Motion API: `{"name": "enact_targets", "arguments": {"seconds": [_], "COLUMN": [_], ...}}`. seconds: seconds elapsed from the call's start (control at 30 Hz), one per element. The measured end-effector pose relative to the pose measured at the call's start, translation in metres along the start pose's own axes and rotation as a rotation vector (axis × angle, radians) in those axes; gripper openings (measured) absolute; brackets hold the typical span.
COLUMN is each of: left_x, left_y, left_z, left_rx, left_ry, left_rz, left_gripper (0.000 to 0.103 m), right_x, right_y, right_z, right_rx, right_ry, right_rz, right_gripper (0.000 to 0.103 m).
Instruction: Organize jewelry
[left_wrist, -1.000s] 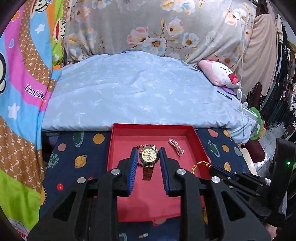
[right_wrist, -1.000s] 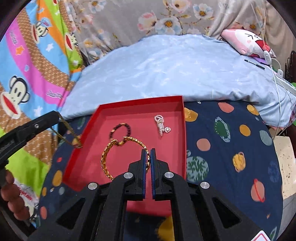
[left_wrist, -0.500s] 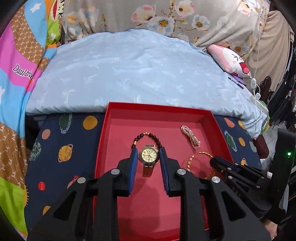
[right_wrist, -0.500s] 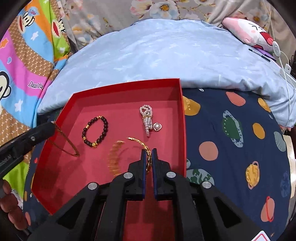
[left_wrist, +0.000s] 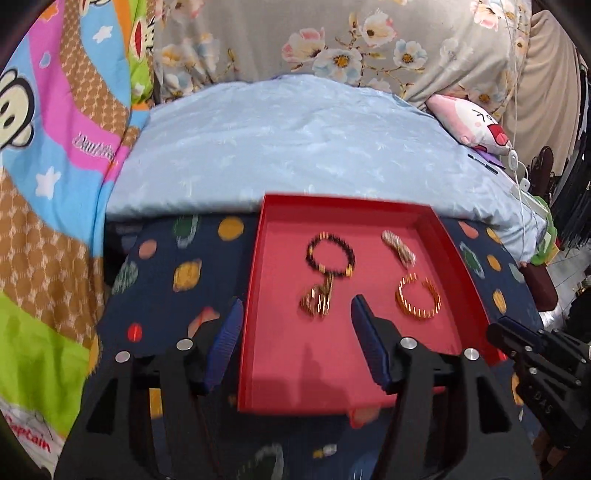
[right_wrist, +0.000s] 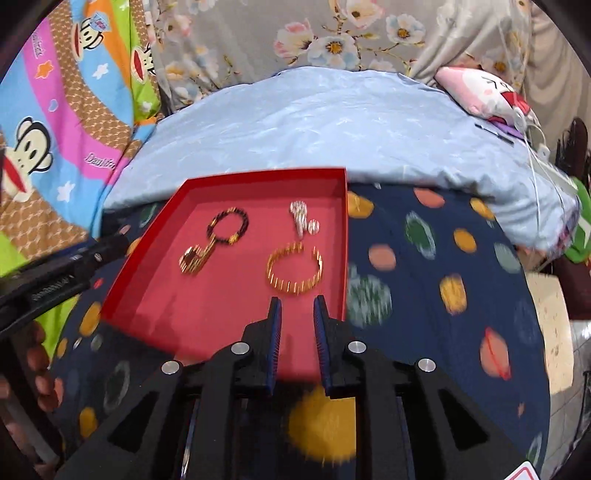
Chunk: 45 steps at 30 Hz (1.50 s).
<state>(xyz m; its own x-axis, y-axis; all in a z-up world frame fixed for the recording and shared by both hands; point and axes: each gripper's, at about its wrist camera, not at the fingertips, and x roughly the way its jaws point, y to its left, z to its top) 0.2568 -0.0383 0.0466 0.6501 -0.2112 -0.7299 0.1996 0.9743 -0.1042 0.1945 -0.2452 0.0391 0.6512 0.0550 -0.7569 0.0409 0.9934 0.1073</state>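
Note:
A red tray (left_wrist: 280, 354) (right_wrist: 155, 302) sits on the planet-print cloth. In it lie a dark bead bracelet (left_wrist: 330, 253) (right_wrist: 228, 226), a gold watch (left_wrist: 317, 300) (right_wrist: 194, 258) just in front of it, a pearl piece (left_wrist: 399, 248) (right_wrist: 303, 220) and a gold chain bracelet (left_wrist: 418, 298) (right_wrist: 294, 270). My left gripper (left_wrist: 297, 334) is wide open and empty, pulled back over the tray's near left part. My right gripper (right_wrist: 297, 328) is open and empty over the tray's near right corner, just behind the gold bracelet. Each gripper shows at the other view's edge.
The navy planet-print cloth (right_wrist: 424, 295) covers the surface around the tray. A light blue bed sheet (left_wrist: 295, 147) rises behind it. A pink plush toy (left_wrist: 472, 125) and a white cable (left_wrist: 521, 177) lie at the far right. A cartoon blanket (left_wrist: 55, 184) hangs at the left.
My left gripper opened and let the watch drop into the tray, then drew back. My right gripper opened and released the gold chain bracelet, which now lies in the tray.

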Motion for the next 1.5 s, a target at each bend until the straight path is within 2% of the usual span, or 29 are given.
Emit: {"name": "enact_targets", "arguments": {"seconds": [0.17,0.27,0.37,0.57,0.77,0.87,0.97,1.03,1.07,1.13,1.2,1.5], "left_x": [-0.009,-0.006,0.001,0.006,0.006,0.003,-0.001,-0.006,-0.009,-0.013,-0.017,-0.027], "left_y": [0.009,0.011,0.005,-0.012,-0.031,-0.037,-0.041,-0.039,-0.035,-0.027,-0.02,-0.007], "left_z": [-0.045,-0.071,-0.093,-0.114,-0.122,-0.127,-0.134,-0.137,-0.139,-0.142,-0.144,-0.153], "left_rx": [-0.044,-0.087,-0.099,-0.077,0.019,0.05,0.1,0.104,0.106,0.097,0.082,0.027], "left_ry": [0.091,0.154,0.204,0.233,0.205,0.203,0.19,0.194,0.197,0.204,0.213,0.226], "left_rz": [-0.029,-0.06,-0.06,-0.049,0.036,0.041,0.062,0.056,0.056,0.055,0.045,-0.004], "left_gripper": [0.059,0.059,0.058,0.058,0.054,0.052,0.043,0.029,0.025,0.008,0.002,0.0], "right_x": [-0.025,-0.031,-0.035,-0.039,-0.042,-0.043,-0.044,-0.046,-0.047,-0.048,-0.048,-0.039], "right_y": [-0.002,0.003,0.012,0.018,0.018,0.02,0.022,0.023,0.023,0.023,0.024,0.048], "right_z": [-0.049,-0.076,-0.099,-0.122,-0.129,-0.13,-0.131,-0.132,-0.133,-0.133,-0.134,-0.133], "right_rx": [0.042,0.061,0.061,0.072,0.081,0.074,0.072,0.069,0.067,0.069,0.068,0.04], "right_ry": [0.053,0.094,0.124,0.15,0.158,0.159,0.161,0.159,0.158,0.158,0.161,0.176], "right_rz": [0.041,0.076,0.095,0.109,0.116,0.116,0.123,0.124,0.122,0.127,0.134,0.199], "right_gripper": [0.018,0.018,0.018,0.018,0.018,0.018,0.018,0.018,0.018,0.018,0.018,0.018]}}
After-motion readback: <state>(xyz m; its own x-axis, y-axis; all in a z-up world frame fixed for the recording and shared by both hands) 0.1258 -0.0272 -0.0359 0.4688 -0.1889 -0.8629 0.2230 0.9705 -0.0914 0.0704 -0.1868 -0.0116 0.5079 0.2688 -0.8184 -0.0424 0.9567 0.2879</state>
